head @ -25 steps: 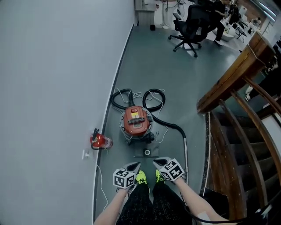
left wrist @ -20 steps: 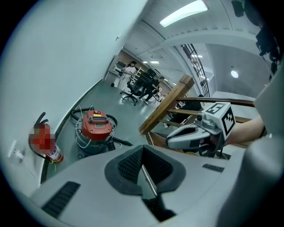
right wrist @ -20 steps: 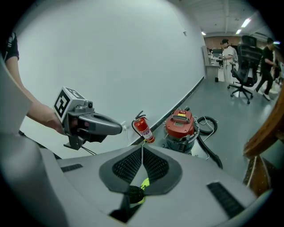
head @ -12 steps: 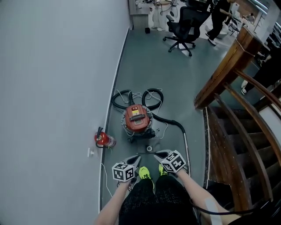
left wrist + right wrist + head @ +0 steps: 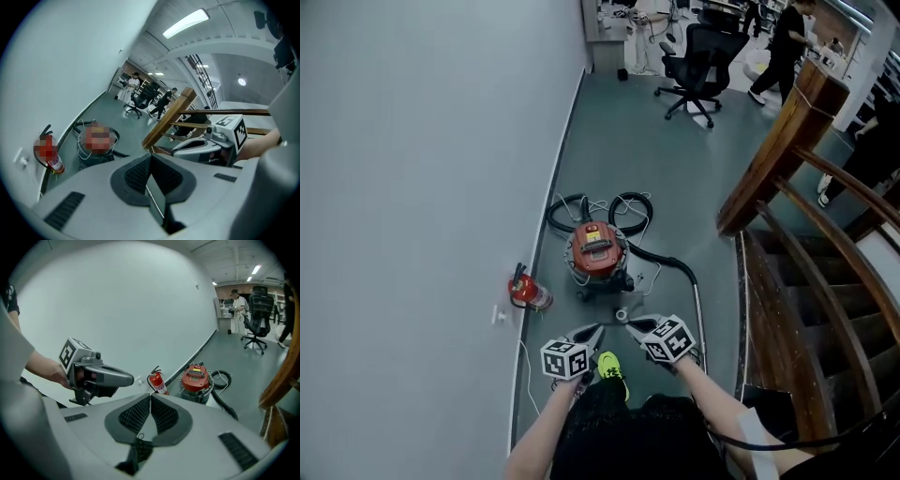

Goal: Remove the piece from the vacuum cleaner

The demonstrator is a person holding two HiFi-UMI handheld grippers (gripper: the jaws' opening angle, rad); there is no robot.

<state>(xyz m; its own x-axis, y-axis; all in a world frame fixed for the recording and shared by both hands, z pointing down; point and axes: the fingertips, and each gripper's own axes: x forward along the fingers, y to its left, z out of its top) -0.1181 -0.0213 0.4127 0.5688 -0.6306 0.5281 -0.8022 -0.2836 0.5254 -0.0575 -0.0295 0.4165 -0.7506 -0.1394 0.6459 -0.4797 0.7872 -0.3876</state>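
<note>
The vacuum cleaner [image 5: 598, 249] has a red lid and stands on the grey floor near the wall. Its black hose [image 5: 619, 208] coils behind it, then runs right to a metal wand [image 5: 699, 319]. A small round piece [image 5: 622, 316] lies on the floor just in front of it. My left gripper [image 5: 594, 331] and right gripper [image 5: 631, 325] hang side by side above my shoes, short of the vacuum, both shut and empty. The vacuum [image 5: 196, 378] shows ahead in the right gripper view, beyond its jaws [image 5: 150, 398]. In the left gripper view its jaws [image 5: 151, 159] are closed.
A red fire extinguisher [image 5: 526, 292] leans at the wall, left of the vacuum. A wooden stair rail [image 5: 783, 150] and steps drop away on the right. An office chair [image 5: 701, 52] and a person [image 5: 789, 33] are at the far end.
Both grippers have risen together, still shut and empty. The view has shifted slightly, and the person in the background has walked to the right.
</note>
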